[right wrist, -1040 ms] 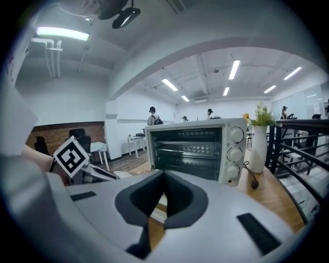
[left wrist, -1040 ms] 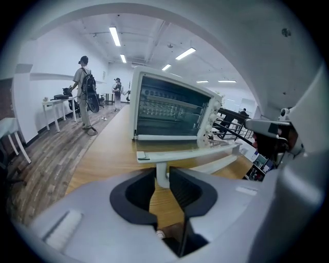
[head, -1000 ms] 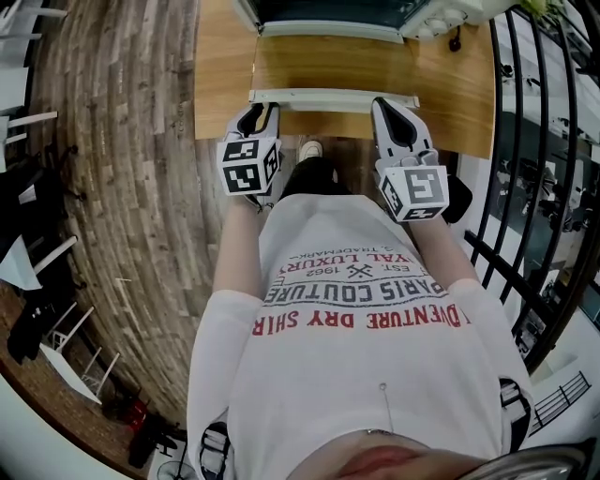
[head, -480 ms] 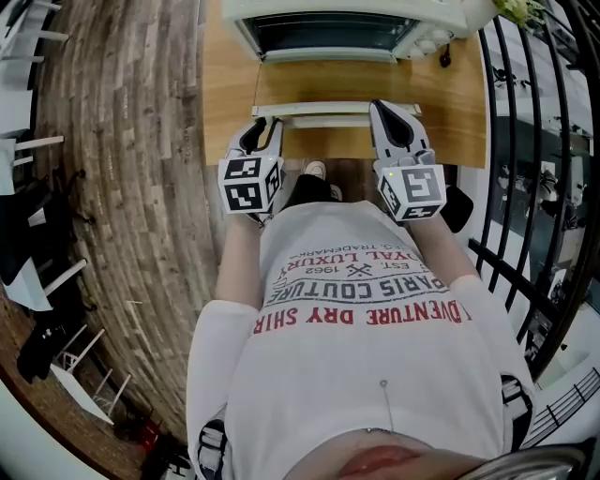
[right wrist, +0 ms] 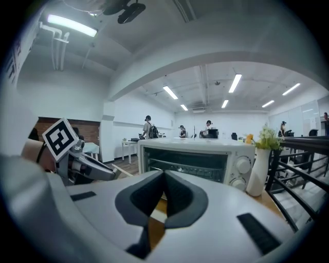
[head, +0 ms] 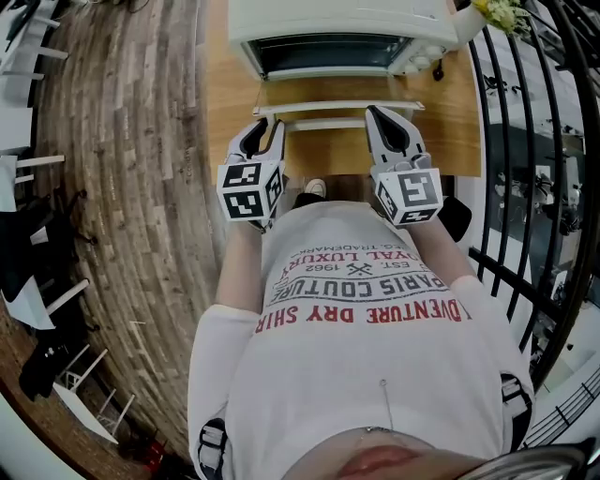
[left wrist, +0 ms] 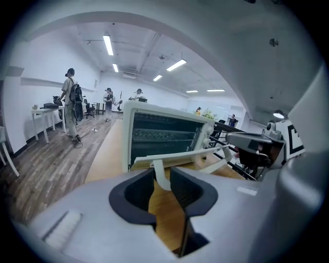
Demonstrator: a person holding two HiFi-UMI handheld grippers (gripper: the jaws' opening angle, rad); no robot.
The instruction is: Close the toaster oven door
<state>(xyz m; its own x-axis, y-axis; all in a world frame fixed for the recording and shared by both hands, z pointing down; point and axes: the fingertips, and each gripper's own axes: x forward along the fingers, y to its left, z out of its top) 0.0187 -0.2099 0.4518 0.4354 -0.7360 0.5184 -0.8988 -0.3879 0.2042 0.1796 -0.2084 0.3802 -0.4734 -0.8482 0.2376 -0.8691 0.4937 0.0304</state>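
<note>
Wooden plank floor is lying to the left of the light wooden counter. Left gripper is reaching from the near side to the left end of the white bar handle. Its jaws have just been opening a little. The handle's white left post is sitting between them, and both pads appear to be pressing on it. White toaster oven is sitting at the far side of the counter. Its glass door is hanging partly open, tilted out toward the near side, with the handle at its near edge. Right gripper is meeting the handle's right end. Its jaws are looking closed at the tips, and a pale strip is showing in the slit behind them; grip on it not readable. White vase is standing just right of the oven. Black metal railing is running along the right.
</note>
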